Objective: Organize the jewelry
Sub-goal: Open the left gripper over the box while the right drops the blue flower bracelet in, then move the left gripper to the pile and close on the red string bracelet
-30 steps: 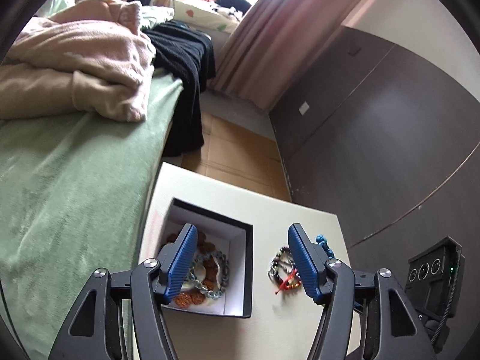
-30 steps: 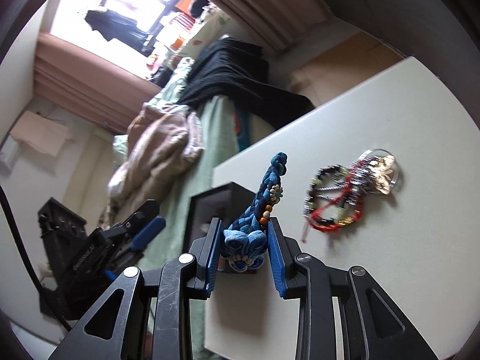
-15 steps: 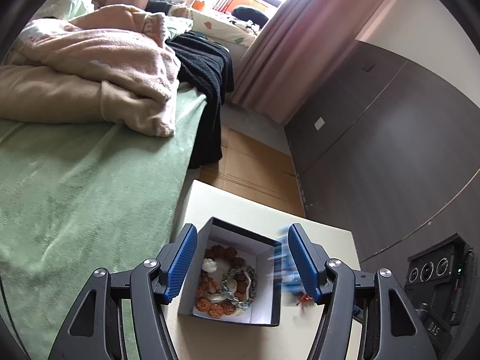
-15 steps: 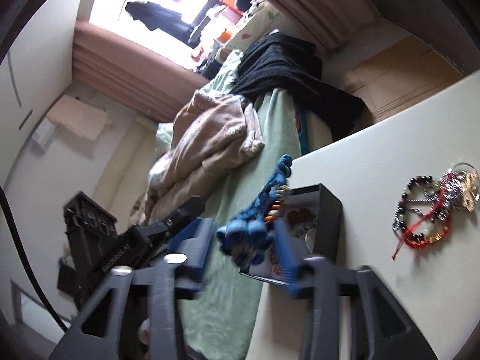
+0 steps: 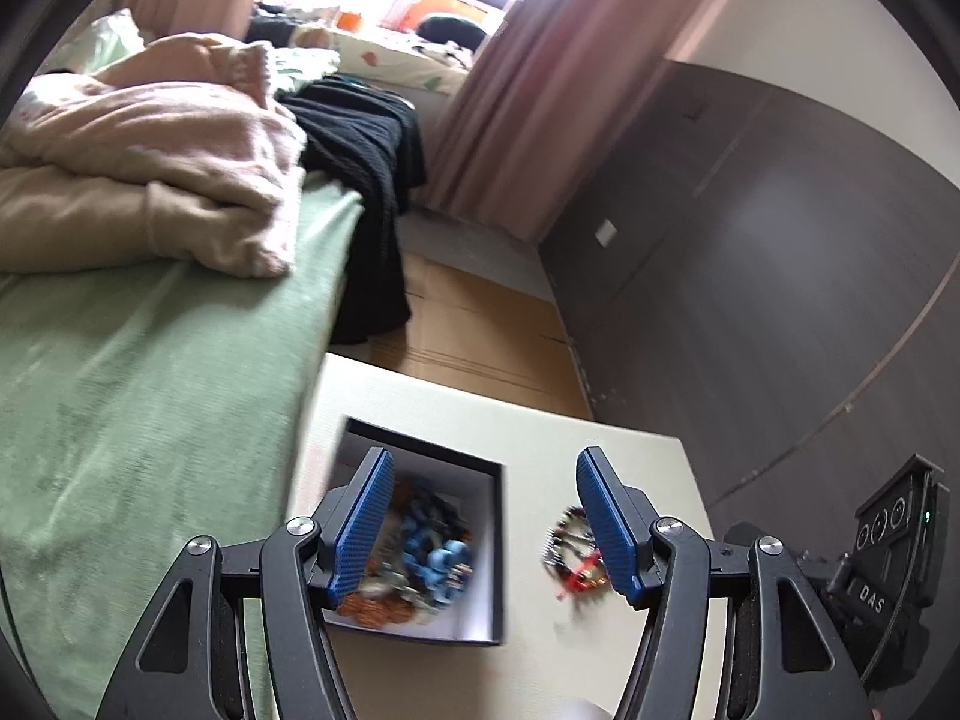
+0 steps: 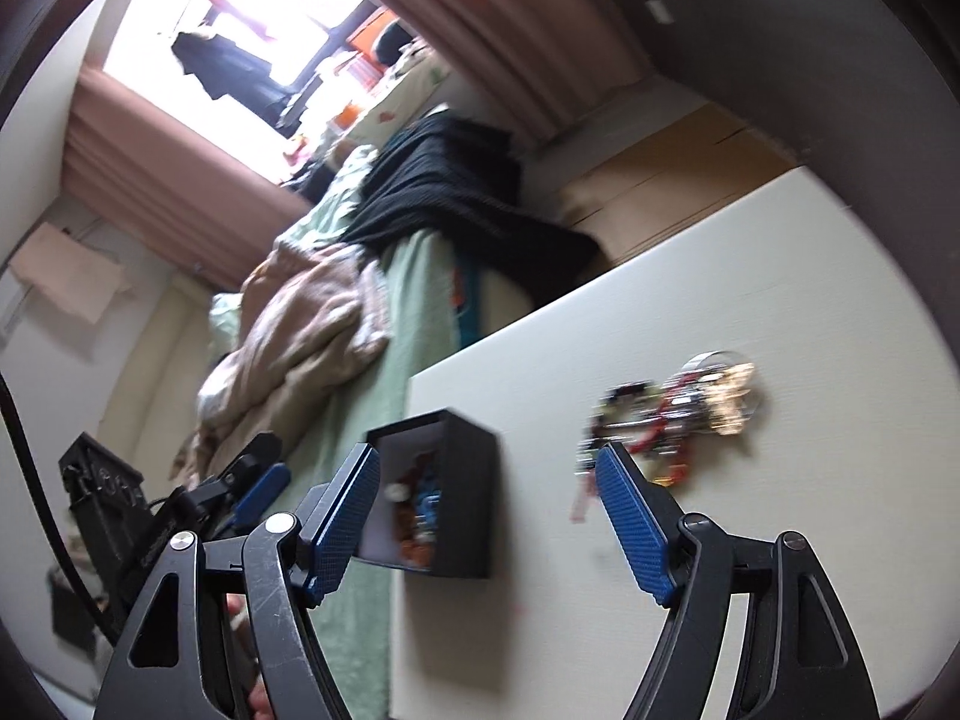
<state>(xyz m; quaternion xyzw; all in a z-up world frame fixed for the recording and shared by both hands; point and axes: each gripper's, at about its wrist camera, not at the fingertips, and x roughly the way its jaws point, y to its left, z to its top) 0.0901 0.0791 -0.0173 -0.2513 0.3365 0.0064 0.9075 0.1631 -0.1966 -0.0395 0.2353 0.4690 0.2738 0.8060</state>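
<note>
A black box with a white inside (image 5: 480, 618) stands on the white table (image 5: 540, 438). A blue braided bracelet (image 5: 435, 546) lies in it on top of brown beads (image 5: 372, 609) and a chain. The box also shows in the right wrist view (image 6: 468, 480). A pile of beaded bracelets with a red cord (image 5: 573, 558) lies on the table right of the box; in the right wrist view it (image 6: 636, 432) lies beside a silver piece (image 6: 720, 384). My left gripper (image 5: 483, 525) is open and empty above the box and pile. My right gripper (image 6: 489, 513) is open and empty.
A bed with a green cover (image 5: 138, 372) runs along the table's left side, with pink blankets (image 5: 150, 180) and a black garment (image 5: 372, 180) on it. A dark cabinet wall (image 5: 750, 300) stands to the right. Wooden floor (image 5: 480, 324) lies beyond the table.
My right gripper has opened and let go of the blue bracelet, which now lies in the box. My left gripper stayed open.
</note>
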